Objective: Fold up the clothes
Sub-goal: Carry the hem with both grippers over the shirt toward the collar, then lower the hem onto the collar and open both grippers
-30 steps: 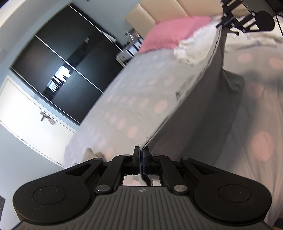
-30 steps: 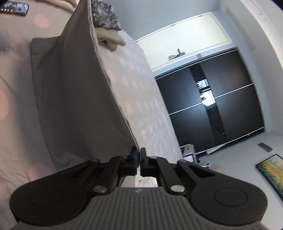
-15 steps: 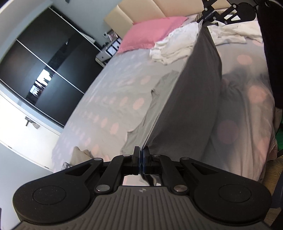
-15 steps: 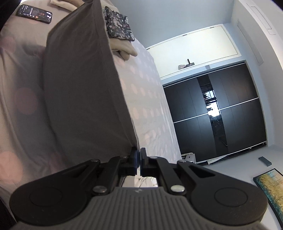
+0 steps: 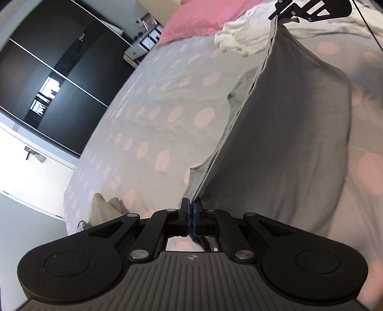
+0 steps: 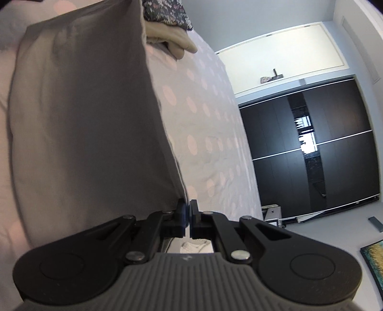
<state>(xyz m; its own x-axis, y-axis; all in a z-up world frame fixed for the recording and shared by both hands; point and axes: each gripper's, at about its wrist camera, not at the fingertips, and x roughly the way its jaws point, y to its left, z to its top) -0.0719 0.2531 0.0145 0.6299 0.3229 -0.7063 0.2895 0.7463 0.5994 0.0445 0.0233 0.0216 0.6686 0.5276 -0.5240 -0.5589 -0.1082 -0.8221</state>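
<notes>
Grey garment [image 5: 287, 143], smooth, taut-edged, pinched between left tool [image 5: 191, 215], right tool [image 6: 187, 213].

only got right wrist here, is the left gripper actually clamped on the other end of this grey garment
observer: yes, the left gripper is shut on a corner of the grey garment.
operator: does it hang free or touch the bed
observer: its lower part lies on the spotted bedcover, beyond the taut top edge.
operator: whats behind my gripper
observer: a pile of white clothes beside a pink pillow, just past the right gripper.
</notes>
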